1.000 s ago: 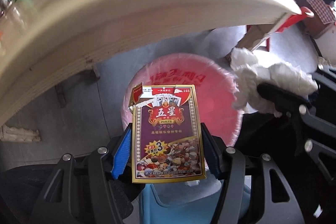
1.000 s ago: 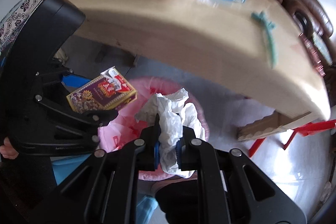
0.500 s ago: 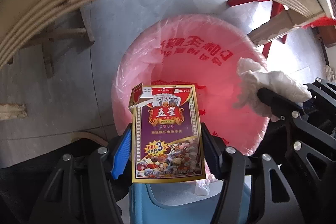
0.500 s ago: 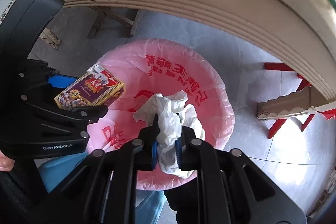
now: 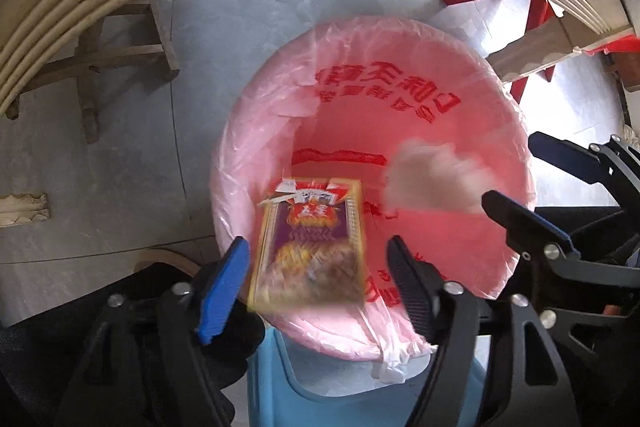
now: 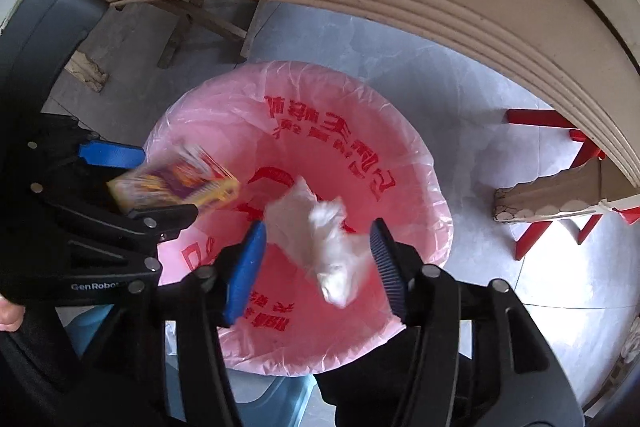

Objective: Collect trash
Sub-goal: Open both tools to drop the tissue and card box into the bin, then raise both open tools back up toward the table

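Now both grippers are hanging over the pink-lined bin (image 5: 500, 115), jaws just parted: left gripper (image 5: 316, 267) freeing the blurred card box (image 5: 312, 247), right gripper (image 6: 316, 259) the white tissue (image 6: 328, 247); both items are inside the rim, clear of the pads.

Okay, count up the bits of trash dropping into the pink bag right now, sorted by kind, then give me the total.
Card box: 1
Crumpled white tissue: 1
Total: 2, both over the pink bag, each loose between the open jaws of a hand-held gripper.
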`<state>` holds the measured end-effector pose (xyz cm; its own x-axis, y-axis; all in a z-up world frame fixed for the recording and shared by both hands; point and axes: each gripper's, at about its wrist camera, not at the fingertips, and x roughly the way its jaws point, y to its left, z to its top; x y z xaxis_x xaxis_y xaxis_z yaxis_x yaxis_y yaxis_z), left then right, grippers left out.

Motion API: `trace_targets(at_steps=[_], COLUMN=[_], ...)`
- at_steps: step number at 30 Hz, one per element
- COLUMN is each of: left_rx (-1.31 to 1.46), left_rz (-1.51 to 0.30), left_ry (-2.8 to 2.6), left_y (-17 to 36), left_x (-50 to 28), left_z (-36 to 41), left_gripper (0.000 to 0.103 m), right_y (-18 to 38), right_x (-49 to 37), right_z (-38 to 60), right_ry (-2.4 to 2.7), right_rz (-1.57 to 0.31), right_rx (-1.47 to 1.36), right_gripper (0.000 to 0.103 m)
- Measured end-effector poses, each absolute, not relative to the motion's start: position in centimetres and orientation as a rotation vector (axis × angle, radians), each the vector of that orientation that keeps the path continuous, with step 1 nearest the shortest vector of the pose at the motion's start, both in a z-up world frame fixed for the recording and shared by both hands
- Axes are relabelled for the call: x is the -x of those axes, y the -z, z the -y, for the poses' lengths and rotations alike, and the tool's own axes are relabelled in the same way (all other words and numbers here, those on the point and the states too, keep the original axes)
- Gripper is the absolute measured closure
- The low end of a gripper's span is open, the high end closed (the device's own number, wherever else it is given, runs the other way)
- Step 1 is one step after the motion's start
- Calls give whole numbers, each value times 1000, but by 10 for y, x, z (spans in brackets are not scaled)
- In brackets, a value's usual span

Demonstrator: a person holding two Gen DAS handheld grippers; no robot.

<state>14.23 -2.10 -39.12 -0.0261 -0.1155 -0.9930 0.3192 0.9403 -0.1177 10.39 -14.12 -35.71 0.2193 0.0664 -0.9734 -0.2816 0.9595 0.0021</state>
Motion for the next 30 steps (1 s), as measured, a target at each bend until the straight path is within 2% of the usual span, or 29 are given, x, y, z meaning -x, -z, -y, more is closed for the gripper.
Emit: trace_targets(at_steps=[14,19,30], left_rx=[-197,-182,-195], left_rz=[-1513,-1466,-1355], left_ry=[288,260,226], left_y=[384,372,332], left_x=[-144,-143,-126], left_z=[15,11,1], left_gripper=[28,27,26], right_y=[351,341,303], right_x=[-107,-106,-87], right_z=[143,142,134], right_ry=[-244,-233,-231], right_rz=[-1316,-1288,-1197], right_rx=[154,145,165], right_gripper=[42,35,35])
